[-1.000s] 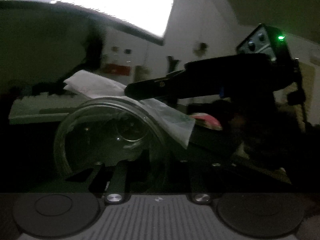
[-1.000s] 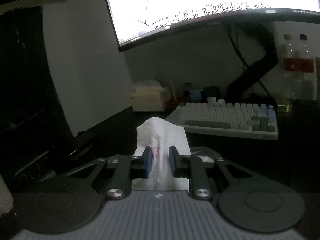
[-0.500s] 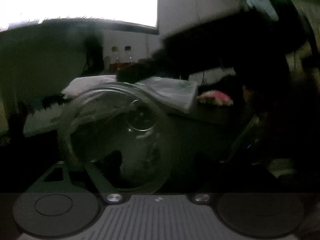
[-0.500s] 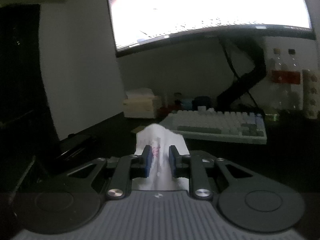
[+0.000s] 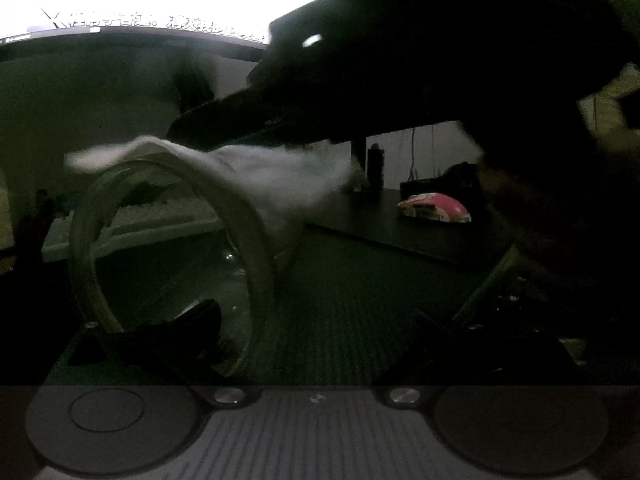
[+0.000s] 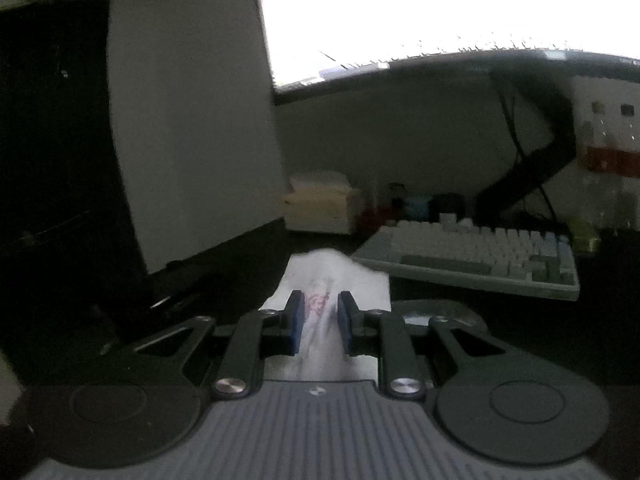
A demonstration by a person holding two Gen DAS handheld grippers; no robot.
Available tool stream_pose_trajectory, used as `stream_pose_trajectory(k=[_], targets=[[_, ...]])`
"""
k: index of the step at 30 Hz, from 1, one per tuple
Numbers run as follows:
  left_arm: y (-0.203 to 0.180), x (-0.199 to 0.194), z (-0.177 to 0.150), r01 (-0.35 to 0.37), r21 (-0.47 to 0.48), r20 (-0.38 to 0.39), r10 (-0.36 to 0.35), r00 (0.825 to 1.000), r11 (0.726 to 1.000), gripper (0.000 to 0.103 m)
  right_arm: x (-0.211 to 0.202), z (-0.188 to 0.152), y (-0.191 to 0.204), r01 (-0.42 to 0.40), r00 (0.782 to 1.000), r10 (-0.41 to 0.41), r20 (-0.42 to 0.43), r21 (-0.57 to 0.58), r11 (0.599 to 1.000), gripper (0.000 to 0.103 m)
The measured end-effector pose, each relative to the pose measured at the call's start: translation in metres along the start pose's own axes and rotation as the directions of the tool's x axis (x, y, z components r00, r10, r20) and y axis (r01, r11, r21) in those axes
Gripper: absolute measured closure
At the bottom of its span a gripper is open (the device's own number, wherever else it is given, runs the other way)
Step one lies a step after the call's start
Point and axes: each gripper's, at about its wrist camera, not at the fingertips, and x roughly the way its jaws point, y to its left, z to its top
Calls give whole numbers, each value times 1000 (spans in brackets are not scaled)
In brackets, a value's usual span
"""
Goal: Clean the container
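Note:
A clear round glass container [image 5: 256,248] lies tilted on the dark desk mat at the left of the left wrist view, its mouth turned toward the camera. My left gripper [image 5: 316,316] has its jaws opening wide. One dark finger [image 5: 196,320] shows through the glass, and no pad presses on the container. Above the container's top edge a white tissue [image 5: 276,176] hangs from my right gripper [image 5: 224,120], a big dark shape across the top. In the right wrist view the right gripper [image 6: 320,316] is shut on the tissue [image 6: 332,272] between its blue pads.
A bright monitor [image 6: 440,8] hangs over a pale keyboard [image 6: 480,256]. A cream tissue box [image 6: 320,204] and bottles [image 6: 608,152] stand at the back. A pink and white packet [image 5: 436,208] lies on a black pad to the right.
The left jaws have gone from nearly closed at the glass to wide apart, and the container now sits turned and lower left. The right gripper with the tissue has come closer.

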Motion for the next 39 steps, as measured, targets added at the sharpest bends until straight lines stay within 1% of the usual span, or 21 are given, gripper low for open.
stream_pose_trajectory(k=[2, 5, 7, 10, 12, 13, 14, 17, 18, 19, 22, 24, 25, 26, 29, 32, 33, 36, 37, 38, 39], targets=[[2, -1, -1, 7, -7, 7, -7, 1000, 1000, 1, 7, 2, -14, 49, 999, -49, -2, -9, 999, 81], [2, 0, -3, 8, 0, 11, -8, 1000, 1000, 1, 9, 7, -31, 73, 997, -73, -22, 23, 997, 81], [2, 1, -2, 10, -14, 11, -10, 1000, 1000, 1, 6, 6, -31, 90, 996, -90, -19, 11, 996, 80], [5, 3, 0, 23, -42, 14, -23, 1000, 999, 1, 3, 0, -24, 119, 993, -119, 7, -32, 992, 80], [7, 3, 0, 36, -61, 20, -35, 999, 998, 1, -2, -1, -25, 131, 991, -131, 5, 18, 991, 80], [8, 1, -1, 41, -67, 21, -39, 999, 997, 1, -5, -3, -23, 125, 992, -126, 10, 55, 991, 80], [10, 0, -2, 46, -73, 22, -44, 999, 996, 1, -8, -6, -17, 98, 995, -99, 22, 63, 993, 79], [9, 0, -3, 44, -71, 23, -42, 999, 997, 1, -15, -8, 2, -29, 999, 29, 24, 3, 1000, 80], [8, 2, -2, 41, -66, 23, -39, 999, 997, 1, -15, -8, 4, -61, 998, 61, 18, 0, 998, 79], [8, 3, -1, 38, -62, 23, -37, 999, 997, 1, -15, -6, 4, -74, 997, 74, 10, -4, 997, 80], [10, 3, -1, 39, -72, 24, -38, 999, 997, 1, -7, 0, -17, 19, 1000, -19, -2, 20, 1000, 79], [11, 3, -1, 38, -78, 25, -36, 999, 996, 1, -1, 4, -33, 85, 996, -85, -11, 36, 996, 74], [11, 4, -1, 34, -80, 24, -32, 999, 996, 1, 0, 4, -39, 93, 996, -93, -16, 63, 994, 74], [11, 4, 0, 30, -82, 21, -28, 999, 996, 1, 0, 4, -42, 85, 996, -84, -17, 85, 993, 74], [10, 6, 2, 14, -85, 10, -13, 1000, 996, 0, -5, -3, -25, 31, 999, -31, 9, 34, 999, 74], [6, 8, 7, -5, -79, -2, 5, 1000, 997, 0, -10, -9, -8, -88, 996, 88, 18, -16, 996, 73], [3, 12, 12, -6, -75, -3, 6, 1000, 997, 0, -10, -9, -5, -110, 994, 111, 16, -28, 994, 74], [4, 13, 13, -2, -80, -2, 1, 1000, 997, 0, -8, -6, -12, -126, 992, 126, 4, 17, 992, 74], [5, 13, 13, 3, -86, 0, -3, 1000, 996, 0, -8, -6, -15, -121, 993, 121, 6, 28, 992, 77], [6, 13, 13, 7, -91, 2, -6, 1000, 996, 0, -9, -6, -16, -116, 993, 116, 8, 27, 993, 85], [7, 13, 14, 8, -91, 4, -8, 1000, 996, 0, -10, -7, -17, -111, 994, 111, 11, 24, 993, 90]])
